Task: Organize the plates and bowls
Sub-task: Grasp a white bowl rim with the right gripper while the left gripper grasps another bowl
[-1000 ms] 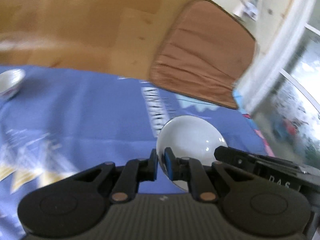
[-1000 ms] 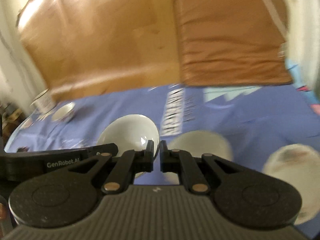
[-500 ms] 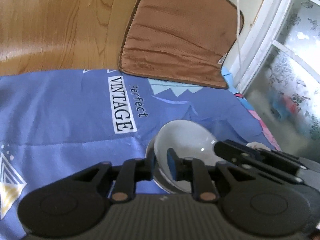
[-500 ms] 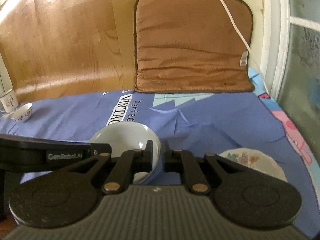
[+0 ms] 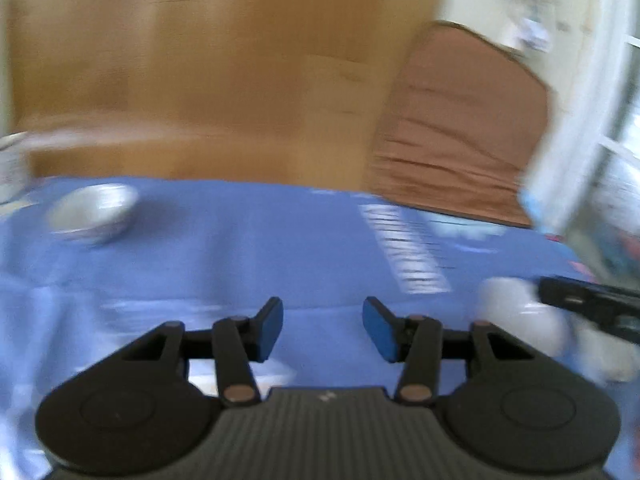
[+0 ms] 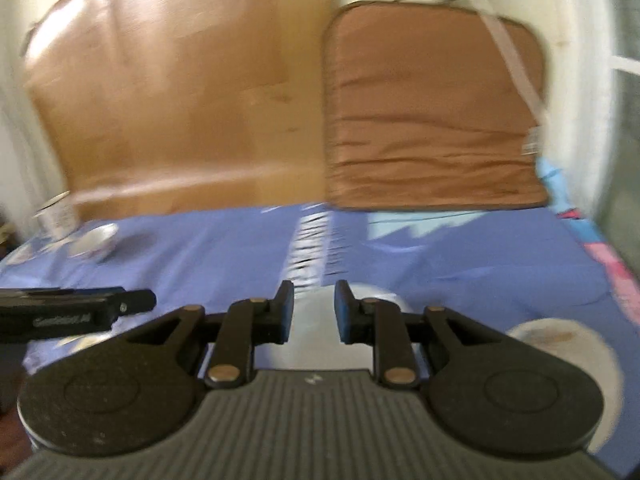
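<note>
A plain white bowl [image 6: 316, 348] rests on the blue cloth [image 6: 460, 264], showing in the gap of my right gripper [image 6: 314, 312]. That gripper's jaws are opening and the blue pads stand clear of the bowl. In the left wrist view the same bowl [image 5: 520, 320] is a white blur at the right, under the right gripper's finger [image 5: 588, 308]. My left gripper [image 5: 323, 326] is off to the bowl's left, its jaws opening with only cloth between them. It also shows at the left edge of the right wrist view, as a black finger [image 6: 80, 308]. A flowered plate [image 6: 560, 344] lies right of the bowl.
A small patterned bowl [image 6: 94, 242] and a cup [image 6: 56, 212] stand at the cloth's far left. A brown cushion [image 6: 432, 120] and a wooden board [image 6: 180, 100] lean up behind the cloth. A window frame borders the right side.
Both grippers were shut on the white bowl's rim and have let go. The left gripper has swung away to the left, opening wide; the right has opened in place over the bowl.
</note>
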A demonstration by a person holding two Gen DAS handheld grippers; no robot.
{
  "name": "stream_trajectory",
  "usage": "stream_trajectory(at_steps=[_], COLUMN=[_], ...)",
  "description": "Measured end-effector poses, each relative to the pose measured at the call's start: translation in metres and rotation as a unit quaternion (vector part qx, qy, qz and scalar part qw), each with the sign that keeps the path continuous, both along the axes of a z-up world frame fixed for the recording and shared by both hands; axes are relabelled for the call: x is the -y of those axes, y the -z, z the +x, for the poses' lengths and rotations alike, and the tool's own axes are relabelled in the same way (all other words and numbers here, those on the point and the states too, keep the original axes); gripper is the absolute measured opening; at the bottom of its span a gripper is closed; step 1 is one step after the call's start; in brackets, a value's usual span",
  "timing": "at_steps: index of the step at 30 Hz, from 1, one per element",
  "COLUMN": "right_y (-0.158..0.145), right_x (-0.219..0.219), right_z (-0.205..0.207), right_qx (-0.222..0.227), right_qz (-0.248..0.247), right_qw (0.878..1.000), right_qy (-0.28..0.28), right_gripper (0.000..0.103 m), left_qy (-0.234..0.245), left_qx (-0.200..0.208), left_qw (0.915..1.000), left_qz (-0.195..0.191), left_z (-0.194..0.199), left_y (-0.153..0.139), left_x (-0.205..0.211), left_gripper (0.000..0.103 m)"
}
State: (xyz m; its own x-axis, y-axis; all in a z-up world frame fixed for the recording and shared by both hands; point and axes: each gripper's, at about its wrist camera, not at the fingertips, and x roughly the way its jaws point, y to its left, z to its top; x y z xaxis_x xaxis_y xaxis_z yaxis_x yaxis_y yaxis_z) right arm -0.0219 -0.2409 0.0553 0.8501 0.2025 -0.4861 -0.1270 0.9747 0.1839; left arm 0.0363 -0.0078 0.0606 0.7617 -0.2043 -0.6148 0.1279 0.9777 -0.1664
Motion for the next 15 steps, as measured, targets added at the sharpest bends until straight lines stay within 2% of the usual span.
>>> stream_trajectory(at_steps=[4,8,10,11,12,13,15], right_y=[0.002,0.007,0.008,0.011,0.012,0.014,0.018], right_x=[-0.047,-0.103,-0.133,-0.146,-0.161,-0.171,-0.194], right_z=[0.016,0.043,0.061,0.069,0.084,0.097,0.126], right_qx=[-0.041,-0.086,-0.100,-0.108,-0.124,-0.140,-0.172], right_qz=[0.013,0.024,0.029,0.035,0.049,0.064,0.100], right_qw=[0.996,0.988,0.985,0.983,0.980,0.977,0.968], right_qy=[-0.072,-0.127,-0.141,-0.143,-0.147,-0.149,-0.151], right_gripper=[0.025,0.025,0.025,0.026,0.026,0.026,0.027], left_qy=[-0.107,-0.212,-0.250,-0.259,-0.260,-0.261,-0.254], left_qx=[-0.001,0.013,0.012,0.004,0.018,0.032,0.036], left_qw=[0.9940,0.9762,0.9676,0.9657,0.9653,0.9648,0.9664], left_qz=[0.022,0.046,0.038,0.021,0.000,-0.004,0.016], left_z=[-0.004,-0.003,-0.002,-0.002,-0.005,-0.007,-0.006], left_y=[0.017,0.032,0.043,0.049,0.046,0.045,0.045], left_x=[-0.081,-0.152,-0.177,-0.185,-0.191,-0.191,-0.184], left_gripper=[0.045,0.044,0.043,0.043,0.043,0.044,0.043])
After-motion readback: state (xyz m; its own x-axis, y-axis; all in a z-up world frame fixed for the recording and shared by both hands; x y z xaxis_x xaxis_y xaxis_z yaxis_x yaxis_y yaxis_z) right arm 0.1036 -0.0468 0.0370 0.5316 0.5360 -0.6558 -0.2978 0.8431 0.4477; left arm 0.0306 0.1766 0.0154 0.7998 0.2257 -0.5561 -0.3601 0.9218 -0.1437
